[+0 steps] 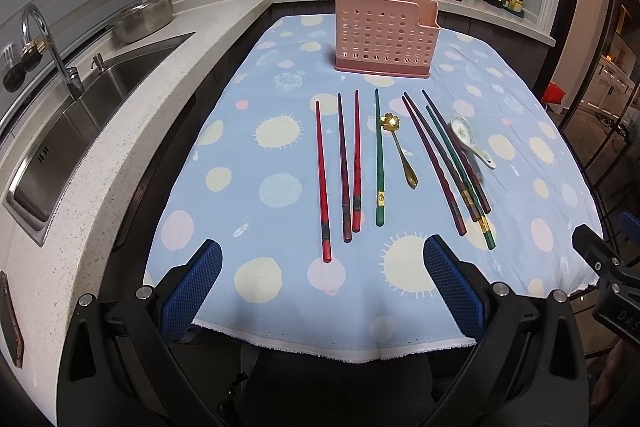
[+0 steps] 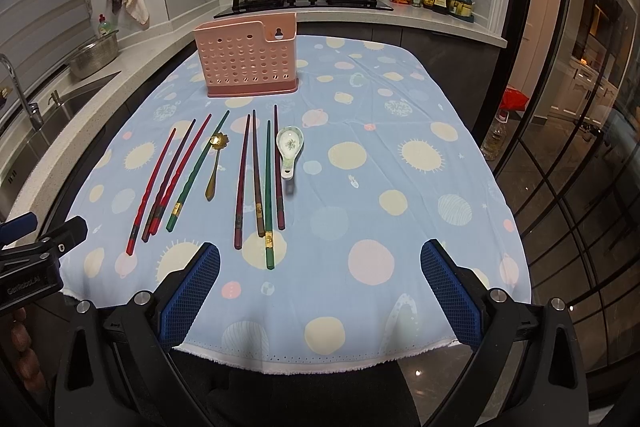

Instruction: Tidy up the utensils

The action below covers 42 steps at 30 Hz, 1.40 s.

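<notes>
1. Left wrist view: the left gripper (image 1: 322, 261), with black arms and blue textured pads, hangs over the near edge of a table covered by a light blue cloth with pale yellow and pink dots (image 1: 280, 155). Its jaws stand wide apart and hold nothing.
2. On the cloth ahead lie eight slim lacquered chopsticks in red, dark purple and green (image 1: 356, 163), roughly parallel, in two loose groups of four.
3. Between the groups rests a small gold metal spoon with a flower-shaped bowl (image 1: 400, 149). A white ceramic soup spoon with a floral print (image 1: 470, 141) lies just beside the right group.
4. Beyond them a pink perforated plastic utensil holder (image 1: 384, 35) stands upright.
5. Right wrist view: the right gripper (image 2: 320, 261) hangs over the same near edge, jaws spread wide and empty.
6. The chopsticks (image 2: 256, 179) lie ahead and to its left, the ceramic spoon (image 2: 289, 149) beside them, the gold spoon (image 2: 215, 163) among them, the holder (image 2: 248, 57) behind. Part of the left gripper shows at the left edge.
</notes>
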Each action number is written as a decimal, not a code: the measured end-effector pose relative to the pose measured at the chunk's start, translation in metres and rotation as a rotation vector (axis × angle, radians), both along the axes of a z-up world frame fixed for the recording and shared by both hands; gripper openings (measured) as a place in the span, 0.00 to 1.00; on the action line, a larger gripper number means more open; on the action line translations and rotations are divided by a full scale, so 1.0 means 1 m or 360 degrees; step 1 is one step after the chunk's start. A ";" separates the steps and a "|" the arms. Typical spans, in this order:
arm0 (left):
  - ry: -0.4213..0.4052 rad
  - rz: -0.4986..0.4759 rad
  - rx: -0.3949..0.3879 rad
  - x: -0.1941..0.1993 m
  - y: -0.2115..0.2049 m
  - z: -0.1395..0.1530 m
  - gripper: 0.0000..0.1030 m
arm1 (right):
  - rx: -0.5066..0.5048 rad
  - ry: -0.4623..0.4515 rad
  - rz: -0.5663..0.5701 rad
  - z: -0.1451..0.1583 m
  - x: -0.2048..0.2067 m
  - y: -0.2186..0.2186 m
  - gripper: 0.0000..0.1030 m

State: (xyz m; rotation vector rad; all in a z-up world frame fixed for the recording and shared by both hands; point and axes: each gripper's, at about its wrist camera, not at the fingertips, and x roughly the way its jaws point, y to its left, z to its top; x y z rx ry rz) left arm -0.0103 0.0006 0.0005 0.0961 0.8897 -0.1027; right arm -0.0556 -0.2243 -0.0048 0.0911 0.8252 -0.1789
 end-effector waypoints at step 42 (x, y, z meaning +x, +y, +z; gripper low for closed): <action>0.0238 0.0125 -0.0048 0.075 0.035 -0.068 0.87 | 0.0079 0.0130 -0.0071 -0.025 0.048 -0.021 0.93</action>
